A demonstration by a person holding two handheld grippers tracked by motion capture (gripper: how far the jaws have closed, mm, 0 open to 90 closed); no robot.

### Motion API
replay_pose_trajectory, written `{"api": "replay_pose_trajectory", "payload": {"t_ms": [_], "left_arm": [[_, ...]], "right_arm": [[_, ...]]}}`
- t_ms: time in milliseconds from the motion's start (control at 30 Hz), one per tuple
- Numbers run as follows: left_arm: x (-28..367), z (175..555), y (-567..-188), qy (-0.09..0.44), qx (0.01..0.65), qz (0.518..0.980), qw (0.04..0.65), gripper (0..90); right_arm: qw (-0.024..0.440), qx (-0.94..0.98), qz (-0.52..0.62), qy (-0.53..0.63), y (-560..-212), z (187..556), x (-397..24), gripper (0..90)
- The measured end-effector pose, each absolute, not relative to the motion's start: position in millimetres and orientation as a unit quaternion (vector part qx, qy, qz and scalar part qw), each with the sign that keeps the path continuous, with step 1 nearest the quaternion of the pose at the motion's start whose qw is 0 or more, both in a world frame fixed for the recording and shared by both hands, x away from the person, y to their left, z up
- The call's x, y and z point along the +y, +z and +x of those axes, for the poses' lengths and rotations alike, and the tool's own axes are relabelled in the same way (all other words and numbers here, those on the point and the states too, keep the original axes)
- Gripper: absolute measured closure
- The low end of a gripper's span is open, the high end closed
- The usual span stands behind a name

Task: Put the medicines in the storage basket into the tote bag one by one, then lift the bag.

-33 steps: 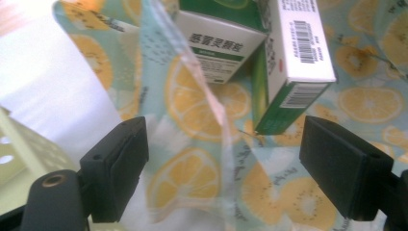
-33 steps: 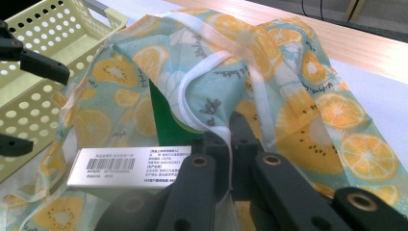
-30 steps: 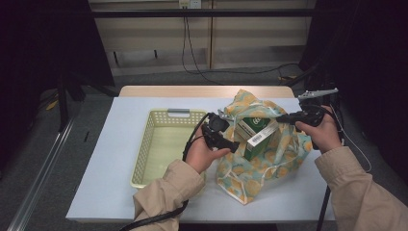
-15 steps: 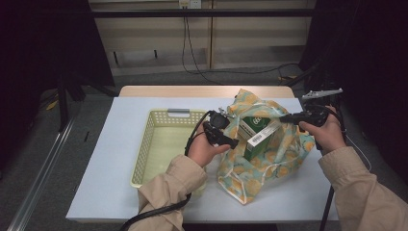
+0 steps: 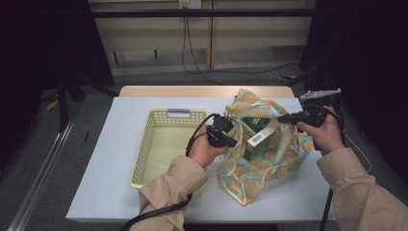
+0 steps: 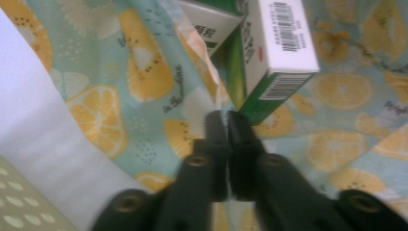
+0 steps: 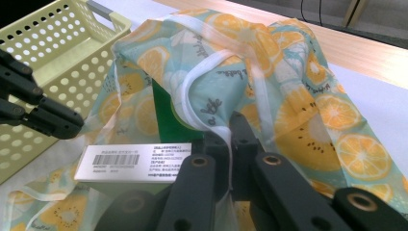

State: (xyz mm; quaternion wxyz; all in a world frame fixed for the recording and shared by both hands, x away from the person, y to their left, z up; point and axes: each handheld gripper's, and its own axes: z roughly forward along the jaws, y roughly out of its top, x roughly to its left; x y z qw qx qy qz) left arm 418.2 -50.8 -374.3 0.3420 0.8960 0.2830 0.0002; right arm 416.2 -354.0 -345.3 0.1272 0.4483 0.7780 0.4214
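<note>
A fabric bag point(image 5: 260, 166) printed with orange slices stands on the white table, with a green and white box point(image 5: 255, 132) upright inside it. My left gripper point(image 5: 235, 143) is at the bag's left rim. In the left gripper view its jaws point(image 6: 226, 115) have just been closing and now pinch the thin edge of the bag point(image 6: 144, 82) beside the box point(image 6: 279, 43). My right gripper point(image 5: 281, 118) holds the right rim. In the right gripper view it point(image 7: 230, 120) is shut on the bag's white-edged rim point(image 7: 211, 125), with the left gripper point(image 7: 72, 126) farther off.
A pale yellow perforated basket point(image 5: 144, 144) with a grey handle sits left of the bag, with nothing in it that I can see. The table's wooden far edge point(image 5: 202, 91) lies behind. A cable point(image 5: 159, 211) trails from the left gripper over the front edge.
The left gripper's jaws have closed on the bag's left rim. The right gripper and the bag have kept their place.
</note>
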Motion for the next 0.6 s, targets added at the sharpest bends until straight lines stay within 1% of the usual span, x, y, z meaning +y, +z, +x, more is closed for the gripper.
{"api": "replay_pose_trajectory", "payload": {"t_ms": [300,433,467,500,533,567,600], "left_arm": [[-39.6,421.5,-344.6,-0.008,0.305,0.883,0.357,90.0],[-35.9,422.0,-342.7,0.021,0.299,0.883,0.361,90.0],[-35.4,422.3,-344.8,0.035,0.299,0.881,0.365,87.0],[-35.1,423.3,-347.3,0.049,0.311,0.876,0.365,66.9],[-34.8,423.8,-349.7,0.06,0.317,0.876,0.359,50.8],[-33.5,425.1,-352.3,0.052,0.311,0.877,0.362,51.6],[-33.2,425.9,-354.8,0.052,0.316,0.875,0.363,48.6]], "right_arm": [[0.127,0.777,0.445,0.428,-341.6,417.3,-349.2,89.5],[0.128,0.779,0.443,0.425,-341.3,417.8,-347.7,89.5],[0.127,0.779,0.443,0.425,-341.7,417.9,-347.5,89.5],[0.127,0.78,0.443,0.424,-342.3,418.0,-347.6,89.5],[0.128,0.78,0.444,0.422,-342.6,418.1,-348.0,89.5],[0.129,0.781,0.445,0.42,-342.6,418.1,-348.8,89.5],[0.13,0.78,0.446,0.419,-342.7,418.2,-350.3,89.5]]}}
